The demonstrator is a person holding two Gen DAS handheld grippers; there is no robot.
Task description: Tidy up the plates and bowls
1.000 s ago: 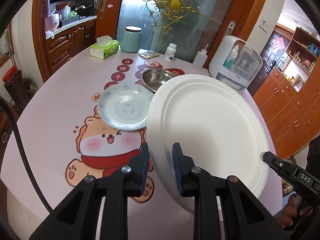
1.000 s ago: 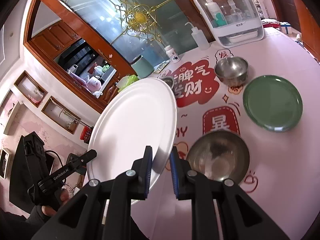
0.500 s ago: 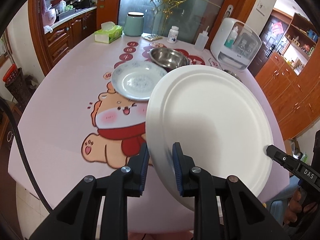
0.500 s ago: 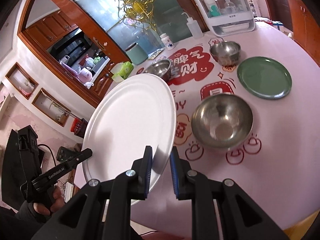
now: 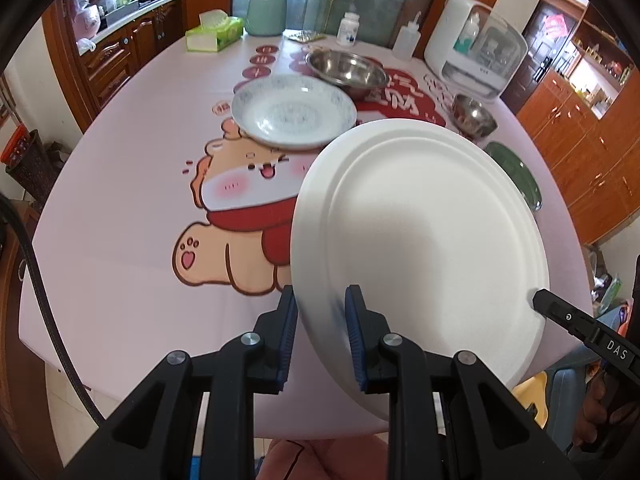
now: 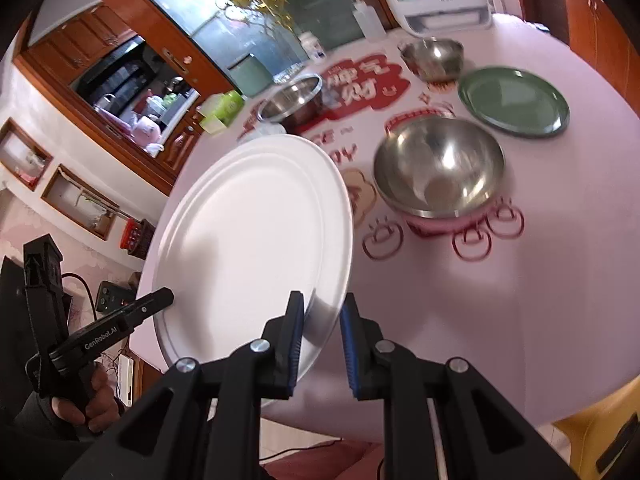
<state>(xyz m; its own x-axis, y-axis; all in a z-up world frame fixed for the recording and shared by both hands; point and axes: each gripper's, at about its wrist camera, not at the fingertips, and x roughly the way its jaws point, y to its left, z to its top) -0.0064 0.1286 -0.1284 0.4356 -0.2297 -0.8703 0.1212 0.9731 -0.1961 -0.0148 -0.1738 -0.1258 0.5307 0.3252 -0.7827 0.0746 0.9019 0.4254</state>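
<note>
Both grippers have carried the large white plate point(image 5: 420, 240) lower and nearer the table's close edge than a second ago, with more of the pink tablecloth point(image 5: 120, 200) now showing beyond it; this reads as the closing stretch of a carry toward a set-down, the plate not yet resting on anything. Left to right in the left wrist view: the left gripper point(image 5: 320, 332) has its jaws clamped on the plate's rim at about 7 o'clock of the disc, and the right gripper point(image 5: 560, 316) bites the rim at about 4 o'clock. In the right wrist view the right gripper point(image 6: 322, 332) is likewise closed on the rim, and the left gripper point(image 6: 158, 300) meets the far edge at 8 o'clock. The plate is tilted and held in the air above the near table edge. Around it, from the left: a patterned shallow dish point(image 5: 294, 112) at 11 o'clock of the plate, a wide steel bowl point(image 5: 348, 68) behind that, a small steel bowl point(image 5: 474, 114) at 12 o'clock, and a green plate point(image 5: 516, 172) at 2 o'clock (half hidden by the white rim). The right wrist view adds a large steel bowl point(image 6: 438, 168) just right of the plate, probably the nearest obstacle, though motion blur makes the gap hard to judge.
</note>
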